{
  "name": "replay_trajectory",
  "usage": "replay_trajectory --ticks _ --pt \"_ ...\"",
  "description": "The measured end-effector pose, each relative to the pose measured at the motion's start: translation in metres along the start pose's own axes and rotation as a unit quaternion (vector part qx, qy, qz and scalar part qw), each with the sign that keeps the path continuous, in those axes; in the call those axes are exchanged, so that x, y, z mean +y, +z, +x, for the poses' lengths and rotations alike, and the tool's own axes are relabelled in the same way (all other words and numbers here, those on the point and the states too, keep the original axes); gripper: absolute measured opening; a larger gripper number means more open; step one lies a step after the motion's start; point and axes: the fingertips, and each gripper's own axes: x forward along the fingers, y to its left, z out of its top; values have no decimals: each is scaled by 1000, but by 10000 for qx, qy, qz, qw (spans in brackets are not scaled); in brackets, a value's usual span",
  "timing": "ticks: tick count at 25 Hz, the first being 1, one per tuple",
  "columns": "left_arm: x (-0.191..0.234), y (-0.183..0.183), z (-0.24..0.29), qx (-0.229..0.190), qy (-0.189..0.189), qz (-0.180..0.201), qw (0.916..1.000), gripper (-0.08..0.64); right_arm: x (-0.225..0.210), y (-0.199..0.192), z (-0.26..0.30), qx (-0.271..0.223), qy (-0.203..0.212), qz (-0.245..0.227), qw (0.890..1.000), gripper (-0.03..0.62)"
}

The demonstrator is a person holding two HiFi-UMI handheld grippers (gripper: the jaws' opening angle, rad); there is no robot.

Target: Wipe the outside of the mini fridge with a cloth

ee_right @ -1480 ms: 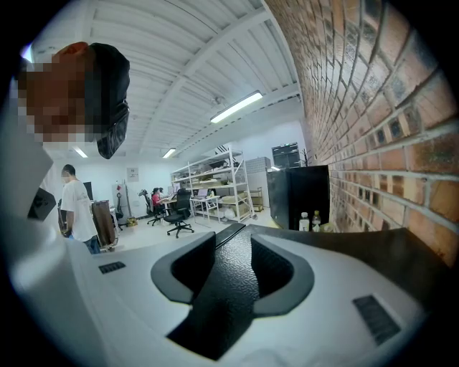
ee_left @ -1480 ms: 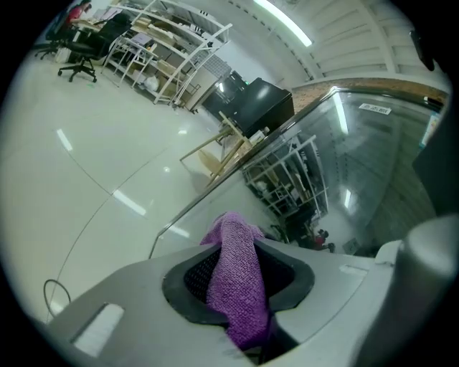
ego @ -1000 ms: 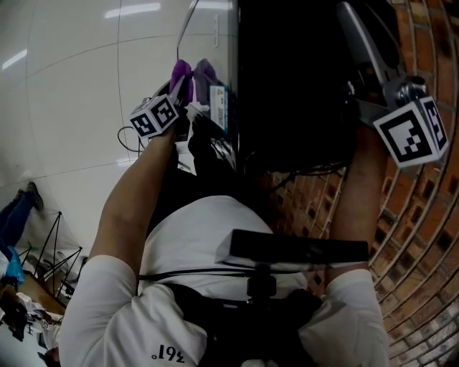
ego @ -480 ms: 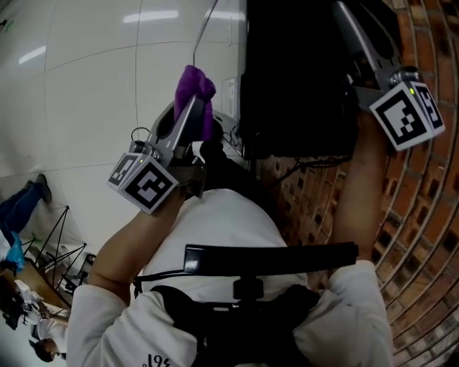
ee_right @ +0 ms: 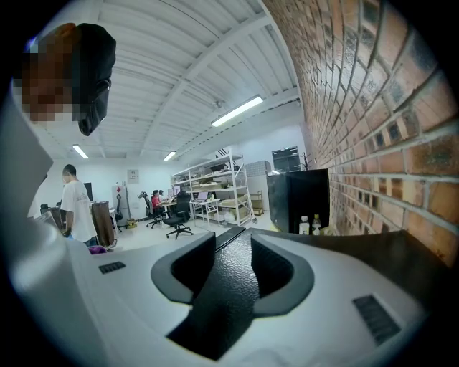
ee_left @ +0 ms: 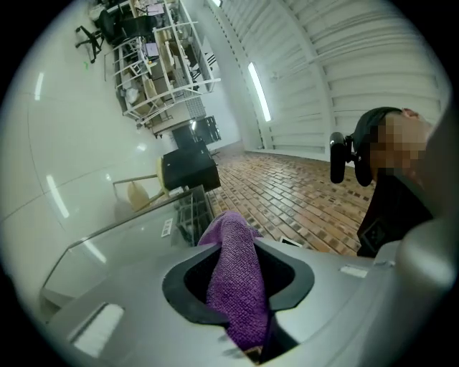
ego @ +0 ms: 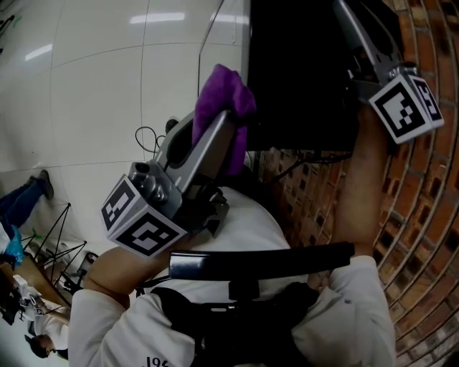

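The black mini fridge (ego: pixel 301 72) fills the top middle of the head view, against a brick wall. My left gripper (ego: pixel 226 125) is raised beside the fridge's left side and is shut on a purple cloth (ego: pixel 224 100). In the left gripper view the cloth (ee_left: pixel 231 244) hangs bunched between the jaws of that gripper (ee_left: pixel 240 301). My right gripper (ego: pixel 349 18) reaches over the fridge at the top right. In the right gripper view a black textured fridge panel (ee_right: pixel 215 315) fills the gap of the right gripper (ee_right: pixel 233 269), whose jaws are closed on it.
A brick wall (ego: pixel 423 215) runs down the right. White glossy floor (ego: pixel 86 93) lies to the left, with a cable (ego: pixel 147 136) on it. Far off stand shelves (ee_right: pixel 215 186), a second black cabinet (ee_right: pixel 297 201) and a standing person (ee_right: pixel 75 204).
My left gripper has risen with the purple cloth and come closer to the head camera, its cube now at lower left. The right gripper has stayed on the fridge.
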Motion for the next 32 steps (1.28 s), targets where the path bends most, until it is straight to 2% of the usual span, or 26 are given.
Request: replay_trajectory --ticks 11,20,24,32 --pt "19 -13 3 -22 70 13 10000 98 4 3 2 6 39 -41 10000 147" --pt "70 -30 0 61 338 -77 9994 98 4 1 3 52 110 -38 9999 147" --pt "88 -38 0 -54 368 -144 9992 97 5 1 4 71 124 -42 9999 147" --pt "123 -56 0 -29 572 -54 9983 97 5 1 4 87 127 -28 9999 147"
